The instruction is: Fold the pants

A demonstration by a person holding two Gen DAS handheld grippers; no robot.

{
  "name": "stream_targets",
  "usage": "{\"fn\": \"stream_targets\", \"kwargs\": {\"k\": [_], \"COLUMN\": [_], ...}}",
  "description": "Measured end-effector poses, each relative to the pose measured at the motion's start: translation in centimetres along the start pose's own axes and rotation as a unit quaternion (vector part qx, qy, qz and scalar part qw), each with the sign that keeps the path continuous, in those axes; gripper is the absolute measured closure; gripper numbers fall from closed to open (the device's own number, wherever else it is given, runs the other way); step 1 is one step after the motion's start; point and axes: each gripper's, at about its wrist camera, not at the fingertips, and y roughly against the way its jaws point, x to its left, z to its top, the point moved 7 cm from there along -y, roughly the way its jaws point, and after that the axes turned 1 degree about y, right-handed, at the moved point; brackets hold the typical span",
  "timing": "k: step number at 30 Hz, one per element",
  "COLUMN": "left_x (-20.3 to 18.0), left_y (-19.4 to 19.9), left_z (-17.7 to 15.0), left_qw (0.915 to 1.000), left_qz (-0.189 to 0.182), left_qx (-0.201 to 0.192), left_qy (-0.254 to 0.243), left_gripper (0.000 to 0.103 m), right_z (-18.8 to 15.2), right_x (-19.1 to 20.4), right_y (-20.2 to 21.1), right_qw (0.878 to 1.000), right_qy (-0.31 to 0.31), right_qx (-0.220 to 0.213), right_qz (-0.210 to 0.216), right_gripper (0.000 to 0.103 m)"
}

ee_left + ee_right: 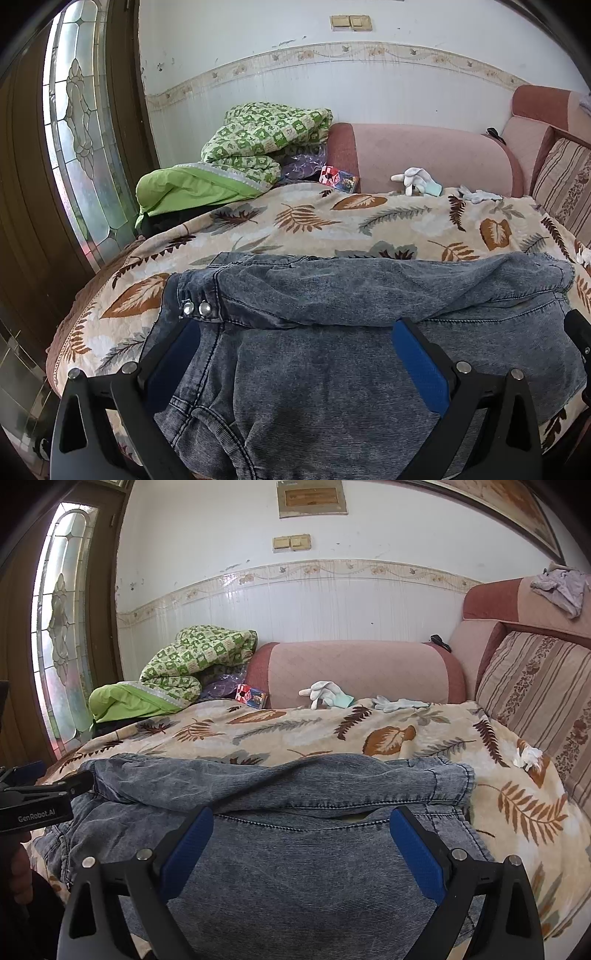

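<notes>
Grey-blue denim pants (332,350) lie across a leaf-patterned blanket (295,218), with a folded layer along the far side and two metal snaps (195,308) at the waist on the left. My left gripper (295,332) is open over the waist end, its blue pads (421,369) apart above the cloth. My right gripper (301,819) is open over the other end of the pants (295,849), near the hem (461,782). The left gripper's body (37,805) shows at the left of the right wrist view.
A green patterned quilt (258,144) and green cloth are piled at the back left. White gloves (417,181) lie by the pink sofa arm (424,155). A striped cushion (543,686) is on the right, a glass-panelled door (74,129) on the left. A crumpled tissue (528,757) lies on the blanket.
</notes>
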Motion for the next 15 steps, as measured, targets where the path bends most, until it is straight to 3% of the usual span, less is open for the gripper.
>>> {"fn": "stream_targets", "kwargs": {"k": [8, 15], "left_x": [-0.01, 0.06], "left_y": [-0.45, -0.68], "left_z": [-0.12, -0.29], "left_qw": [1.0, 1.0], "left_qz": [0.005, 0.004], "left_qx": [0.0, 0.004], "left_qy": [-0.002, -0.002], "left_gripper": [0.0, 0.0], "right_z": [0.01, -0.22], "right_x": [-0.41, -0.55], "right_y": [-0.27, -0.49], "right_qw": [1.0, 1.0], "right_qy": [-0.024, -0.001], "right_qx": [0.011, 0.016], "right_qz": [0.006, -0.006], "right_gripper": [0.005, 0.005]}}
